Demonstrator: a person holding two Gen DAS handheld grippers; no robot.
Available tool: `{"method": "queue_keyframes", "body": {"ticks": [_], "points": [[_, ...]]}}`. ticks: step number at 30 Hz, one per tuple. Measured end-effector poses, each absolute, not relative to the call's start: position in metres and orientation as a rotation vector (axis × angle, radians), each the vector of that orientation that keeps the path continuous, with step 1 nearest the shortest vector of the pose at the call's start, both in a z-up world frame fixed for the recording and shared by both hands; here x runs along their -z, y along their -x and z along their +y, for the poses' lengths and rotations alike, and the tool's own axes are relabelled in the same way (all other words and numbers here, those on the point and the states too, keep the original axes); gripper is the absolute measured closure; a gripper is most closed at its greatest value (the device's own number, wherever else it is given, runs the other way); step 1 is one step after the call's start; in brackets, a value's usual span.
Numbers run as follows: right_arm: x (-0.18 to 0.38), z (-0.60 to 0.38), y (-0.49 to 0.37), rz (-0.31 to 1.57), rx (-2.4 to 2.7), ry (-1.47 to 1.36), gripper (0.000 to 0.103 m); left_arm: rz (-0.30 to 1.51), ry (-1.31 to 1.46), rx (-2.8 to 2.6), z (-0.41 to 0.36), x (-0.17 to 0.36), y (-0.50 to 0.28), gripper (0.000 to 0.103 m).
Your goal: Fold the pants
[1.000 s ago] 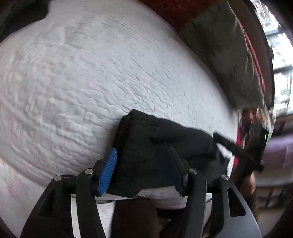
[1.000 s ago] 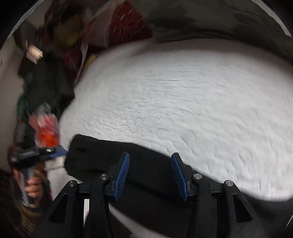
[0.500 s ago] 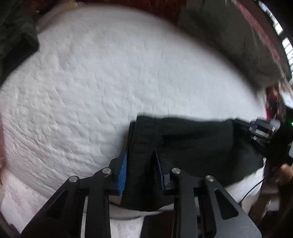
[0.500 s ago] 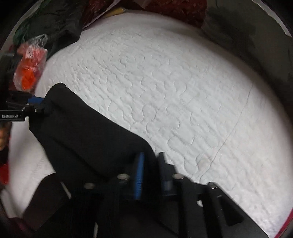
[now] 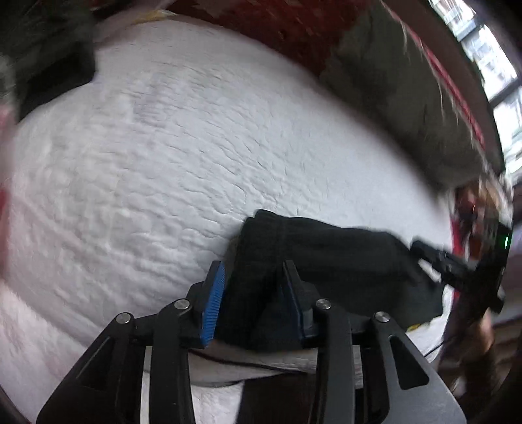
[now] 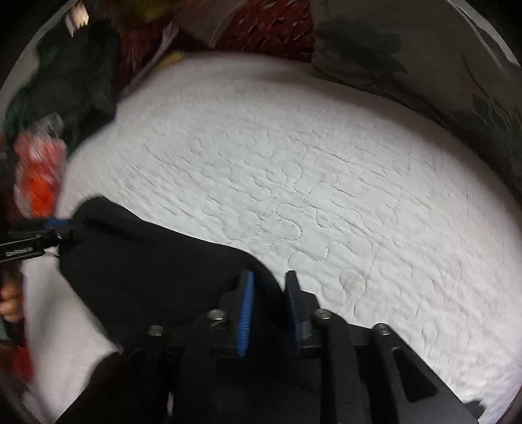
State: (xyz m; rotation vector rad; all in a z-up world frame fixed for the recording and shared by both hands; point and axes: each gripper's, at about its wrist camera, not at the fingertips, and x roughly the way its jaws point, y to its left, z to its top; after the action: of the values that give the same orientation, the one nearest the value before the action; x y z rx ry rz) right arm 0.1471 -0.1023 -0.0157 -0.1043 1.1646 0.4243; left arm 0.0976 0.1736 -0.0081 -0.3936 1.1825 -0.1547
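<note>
The black pants (image 5: 342, 257) lie as a folded bundle on the white quilted bed cover (image 5: 163, 163), near its front edge. My left gripper (image 5: 254, 270) straddles the bundle's thick left end. Its jaws are opening, with the fabric still between the blue pads (image 5: 213, 300). In the right wrist view the pants (image 6: 146, 261) stretch from lower centre to the left. My right gripper (image 6: 269, 280) stands at their right end, its jaws also opening, with a dark edge of cloth between them. Each gripper shows in the other's view: the right gripper (image 5: 456, 267) and the left gripper (image 6: 32, 241).
A grey patterned pillow (image 6: 424, 65) and red fabric (image 5: 277, 26) border the far side of the bed. Dark clothes (image 6: 65, 71) and an orange-red bag (image 6: 39, 176) lie at the left. A window (image 5: 489, 49) is at the right. White quilt (image 6: 326, 195) stretches beyond the pants.
A second ago both grippers stood wide over the pants. Half a second ago both had closed on the cloth. Now both pairs of jaws have widened again, and the bundle rests on the quilt.
</note>
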Motion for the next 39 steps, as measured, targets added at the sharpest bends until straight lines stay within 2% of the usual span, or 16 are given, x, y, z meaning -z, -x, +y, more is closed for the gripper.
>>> {"method": "queue_keyframes", "body": {"ticks": [3, 6, 9, 11, 12, 14, 15, 19, 20, 22, 25, 29, 33, 39], "points": [[0.002, -0.122, -0.129, 1.127, -0.446, -0.046, 0.063, 1.116, 0.447, 0.197, 0.181, -0.003, -0.081, 0.069], [0.009, -0.135, -0.11, 1.143, -0.448, -0.144, 0.063, 1.121, 0.38, 0.23, 0.153, -0.002, -0.068, 0.069], [0.027, -0.14, -0.096, 1.167, -0.413, -0.174, 0.063, 1.214, 0.127, 0.104, 0.123, 0.029, -0.069, 0.069], [0.043, -0.145, -0.092, 1.195, -0.361, -0.195, 0.065, 1.271, -0.018, 0.013, 0.11, 0.051, -0.073, 0.06], [0.048, -0.151, -0.09, 1.2, -0.336, -0.204, 0.068, 1.273, -0.013, -0.001, 0.111, 0.052, -0.072, 0.06], [0.046, -0.162, -0.086, 1.186, -0.321, -0.248, 0.069, 1.271, 0.057, -0.025, 0.112, 0.044, -0.071, 0.061], [0.041, -0.17, -0.082, 1.177, -0.313, -0.285, 0.064, 1.26, 0.109, -0.033, 0.115, 0.035, -0.068, 0.061], [0.013, -0.214, -0.061, 1.108, -0.302, -0.415, 0.063, 1.155, 0.275, -0.027, 0.113, -0.01, -0.034, 0.06], [0.004, -0.237, -0.052, 1.085, -0.274, -0.447, 0.061, 1.146, 0.324, 0.02, 0.104, -0.017, -0.028, 0.058], [-0.006, -0.285, -0.037, 1.047, -0.21, -0.516, 0.055, 1.175, 0.413, 0.125, 0.073, -0.021, -0.024, 0.043], [-0.011, -0.348, -0.015, 1.014, -0.103, -0.583, 0.048, 1.279, 0.472, 0.253, 0.005, -0.007, -0.03, 0.042], [0.001, -0.413, 0.015, 1.012, -0.016, -0.67, 0.048, 1.446, 0.474, 0.316, -0.081, 0.025, -0.037, 0.042], [0.025, -0.439, 0.029, 1.011, -0.022, -0.764, 0.047, 1.598, 0.592, 0.32, -0.15, 0.053, -0.03, 0.042], [0.042, -0.445, 0.033, 0.977, -0.065, -0.831, 0.047, 1.557, 0.632, 0.245, -0.151, 0.051, -0.031, 0.042]]}}
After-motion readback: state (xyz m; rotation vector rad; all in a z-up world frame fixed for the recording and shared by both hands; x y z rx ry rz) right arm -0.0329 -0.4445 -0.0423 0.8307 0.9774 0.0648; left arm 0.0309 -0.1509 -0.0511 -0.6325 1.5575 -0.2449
